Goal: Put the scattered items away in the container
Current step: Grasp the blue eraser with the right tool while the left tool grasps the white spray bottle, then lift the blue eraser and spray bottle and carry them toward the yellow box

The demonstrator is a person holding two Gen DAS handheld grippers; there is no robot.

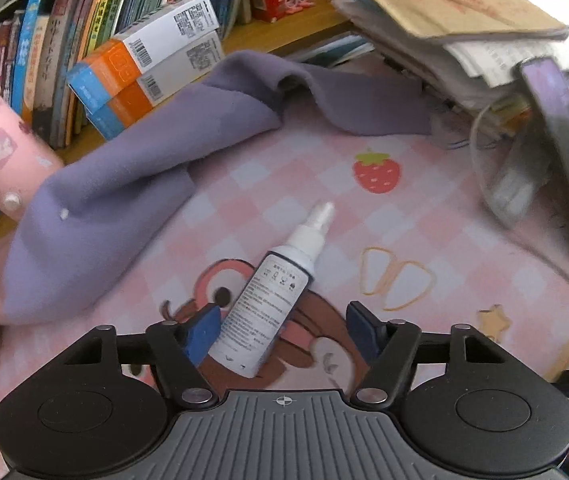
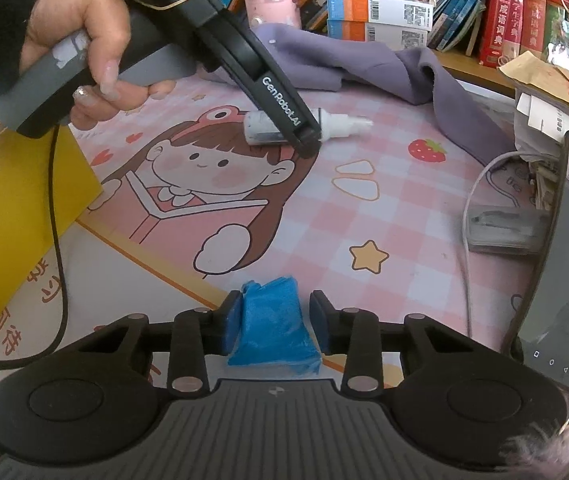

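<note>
**Spray bottle between my left fingers, blue packet between my right**

My left gripper (image 1: 282, 330) is spread wide over the pink checked desk mat (image 1: 424, 216), and the white spray bottle (image 1: 270, 294) lies flat between its blue pads (image 1: 200, 330). The bottle's lower side sits against the left pad; the right pad stands clear of it, so I am not pinching it. Its nozzle points away from me, toward the strawberry print (image 1: 376, 171). A purple cloth (image 1: 132, 184) is bunched beyond it, running up to the stacked orange-and-blue boxes (image 1: 140, 68) and the row of books (image 1: 44, 60).

My right gripper (image 2: 277, 322) straddles a crumpled blue plastic packet (image 2: 274, 328). Its left pad (image 2: 231, 320) touches the plastic, and the right pad is just beside it (whether it presses I cannot tell). From this side I see my left hand (image 2: 84, 56) gripping its handle, the tool's tip down at the bottle. A yellow board (image 2: 12, 216) lies at the mat's left edge, and a phone (image 2: 564, 248) leans on a stand at the right, a white cable (image 2: 468, 216) trailing near it.
</note>
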